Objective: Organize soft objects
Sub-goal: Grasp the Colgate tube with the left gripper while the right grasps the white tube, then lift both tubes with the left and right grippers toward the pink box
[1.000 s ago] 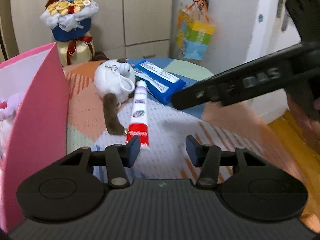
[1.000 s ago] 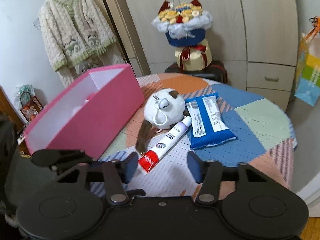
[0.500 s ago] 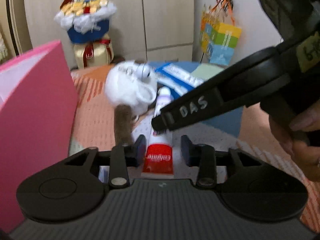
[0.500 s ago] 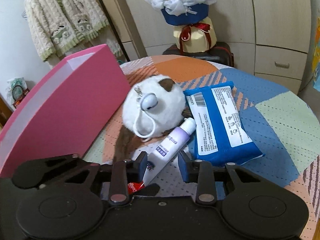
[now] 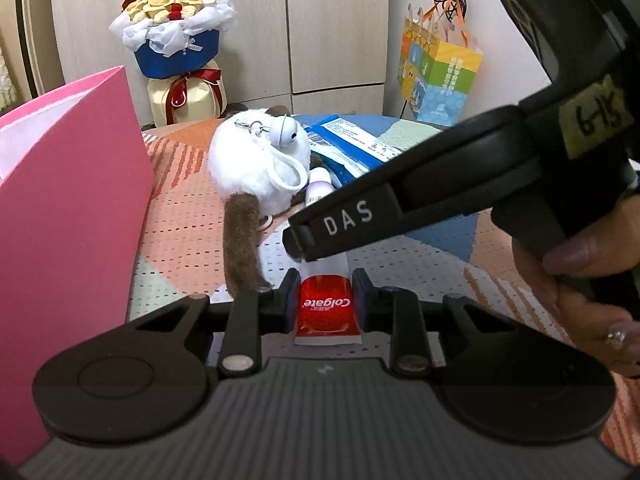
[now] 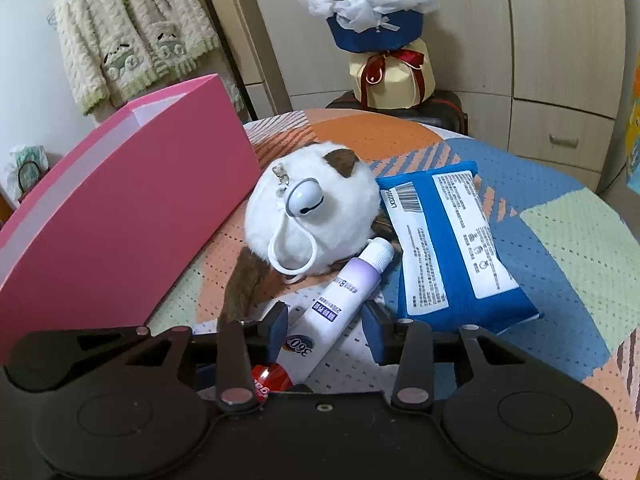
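Currently your left gripper (image 5: 325, 300) is clamped on the red crimped end of the Colgate toothpaste tube (image 5: 326, 308), which lies on the patchwork tablecloth (image 6: 560, 240). Your right gripper (image 6: 326, 330) straddles the tube's white middle, jaws parted, not touching. Plush cat keychain (image 6: 316, 216) sits beside the pink box (image 6: 132, 204) and touches the blue wipes pack (image 6: 452, 240).

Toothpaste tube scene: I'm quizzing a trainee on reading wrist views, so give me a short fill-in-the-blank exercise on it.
1. The left claw has its fingers closed on the ____ end of the toothpaste tube.
2. The tube's white cap lies against the white ____ toy.
3. The open storage box is ____ in colour.
4. The right claw straddles the tube with its fingers ____ of it.

Missing words: red; plush; pink; clear
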A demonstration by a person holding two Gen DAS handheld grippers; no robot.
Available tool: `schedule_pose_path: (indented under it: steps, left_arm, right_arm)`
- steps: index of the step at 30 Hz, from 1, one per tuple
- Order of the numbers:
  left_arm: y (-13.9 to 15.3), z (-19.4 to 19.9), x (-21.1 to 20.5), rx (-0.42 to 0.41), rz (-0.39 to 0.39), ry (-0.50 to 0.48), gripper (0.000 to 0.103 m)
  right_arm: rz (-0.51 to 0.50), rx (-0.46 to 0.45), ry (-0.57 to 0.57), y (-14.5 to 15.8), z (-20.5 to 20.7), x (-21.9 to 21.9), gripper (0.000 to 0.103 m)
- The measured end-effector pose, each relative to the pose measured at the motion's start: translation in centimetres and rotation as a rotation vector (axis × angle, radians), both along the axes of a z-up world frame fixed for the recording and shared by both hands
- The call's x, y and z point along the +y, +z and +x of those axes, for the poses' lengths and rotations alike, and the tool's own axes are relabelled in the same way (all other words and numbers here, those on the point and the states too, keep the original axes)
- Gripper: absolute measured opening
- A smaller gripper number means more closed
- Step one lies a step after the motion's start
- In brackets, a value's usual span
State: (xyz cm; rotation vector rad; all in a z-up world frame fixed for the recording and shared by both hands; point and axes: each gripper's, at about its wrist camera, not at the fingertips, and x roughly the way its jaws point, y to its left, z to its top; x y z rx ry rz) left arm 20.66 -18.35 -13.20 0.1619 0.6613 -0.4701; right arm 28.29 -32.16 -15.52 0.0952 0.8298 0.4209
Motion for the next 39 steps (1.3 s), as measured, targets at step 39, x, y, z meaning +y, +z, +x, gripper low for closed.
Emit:
schedule_pose_path:
  steps: [39]
  left_arm:
    - [1.5,-6.6,3.5,0.020,-0.036,-0.094,0.026]
  right_arm:
    - [0.303,0.242,-0.122,-0.9,-5.4,-1.7,0.042]
